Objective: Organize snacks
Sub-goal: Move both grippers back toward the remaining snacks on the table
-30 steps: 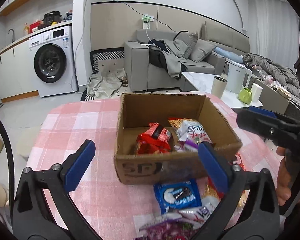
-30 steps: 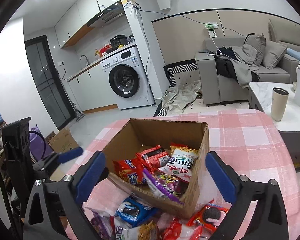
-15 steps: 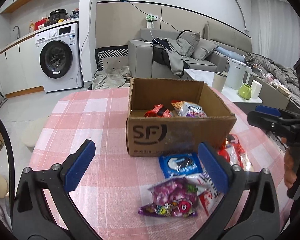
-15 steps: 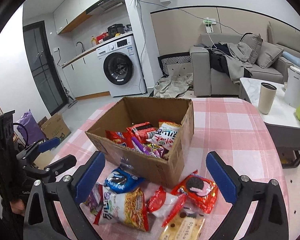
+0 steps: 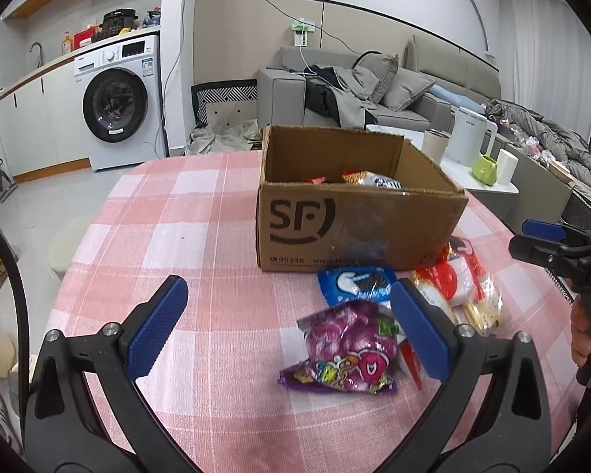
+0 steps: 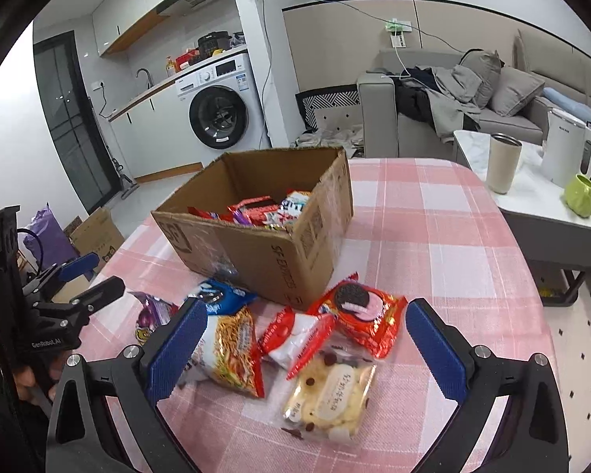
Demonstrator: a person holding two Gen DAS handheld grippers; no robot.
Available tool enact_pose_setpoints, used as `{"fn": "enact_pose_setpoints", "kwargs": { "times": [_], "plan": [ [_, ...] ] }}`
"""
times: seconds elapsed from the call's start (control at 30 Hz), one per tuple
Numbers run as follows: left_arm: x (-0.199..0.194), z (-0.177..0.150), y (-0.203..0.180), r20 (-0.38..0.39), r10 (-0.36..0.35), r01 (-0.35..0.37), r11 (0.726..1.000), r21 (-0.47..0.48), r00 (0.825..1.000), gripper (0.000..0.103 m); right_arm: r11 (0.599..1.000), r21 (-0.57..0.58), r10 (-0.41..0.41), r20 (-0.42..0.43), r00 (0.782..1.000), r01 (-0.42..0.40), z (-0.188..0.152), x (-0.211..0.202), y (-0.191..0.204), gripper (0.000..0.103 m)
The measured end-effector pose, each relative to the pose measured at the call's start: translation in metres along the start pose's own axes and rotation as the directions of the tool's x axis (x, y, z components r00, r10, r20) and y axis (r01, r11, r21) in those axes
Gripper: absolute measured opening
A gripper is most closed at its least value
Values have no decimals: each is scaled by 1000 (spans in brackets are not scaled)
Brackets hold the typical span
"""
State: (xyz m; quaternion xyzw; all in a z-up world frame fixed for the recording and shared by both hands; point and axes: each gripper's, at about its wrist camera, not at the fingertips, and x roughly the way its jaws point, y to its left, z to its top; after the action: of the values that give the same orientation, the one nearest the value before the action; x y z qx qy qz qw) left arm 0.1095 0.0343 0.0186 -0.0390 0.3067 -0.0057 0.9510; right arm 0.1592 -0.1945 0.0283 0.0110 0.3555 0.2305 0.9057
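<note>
An open cardboard box (image 5: 358, 228) (image 6: 271, 248) with several snack packs inside stands on the pink checked table (image 5: 185, 236). Loose packs lie in front of it: a purple candy bag (image 5: 346, 351) (image 6: 153, 315), a blue Oreo pack (image 5: 354, 283) (image 6: 220, 295), a noodle-snack bag (image 6: 232, 347), a red-and-white pack (image 6: 291, 335), a red Oreo pack (image 6: 362, 315) and a clear cookie bag (image 6: 330, 398). My left gripper (image 5: 287, 327) is open and empty, just left of the purple bag. My right gripper (image 6: 303, 351) is open and empty above the loose packs.
A side table (image 6: 532, 205) with a tumbler (image 6: 502, 163), a white kettle (image 6: 567, 153) and a green mug (image 6: 579, 195) stands to the right. A sofa (image 5: 374, 94) and a washing machine (image 5: 118, 106) are behind. The table's rounded edge falls off at left and right.
Both grippers have pulled back and lowered from above the box toward the table's near side. The loose packs now show in full. Both stay open.
</note>
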Motion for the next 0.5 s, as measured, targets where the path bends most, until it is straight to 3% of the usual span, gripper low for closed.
{"fn": "enact_pose_setpoints", "kwargs": {
  "times": [0.1, 0.5],
  "plan": [
    [2, -5, -1, -14, 0, 0, 1000, 8, 1000, 102, 999, -22, -36, -25, 999, 36, -4, 3, -2, 103],
    [11, -17, -14, -52, -15, 19, 996, 85, 999, 102, 998, -25, -59, -172, 983, 56, -23, 33, -25, 103]
  ]
}}
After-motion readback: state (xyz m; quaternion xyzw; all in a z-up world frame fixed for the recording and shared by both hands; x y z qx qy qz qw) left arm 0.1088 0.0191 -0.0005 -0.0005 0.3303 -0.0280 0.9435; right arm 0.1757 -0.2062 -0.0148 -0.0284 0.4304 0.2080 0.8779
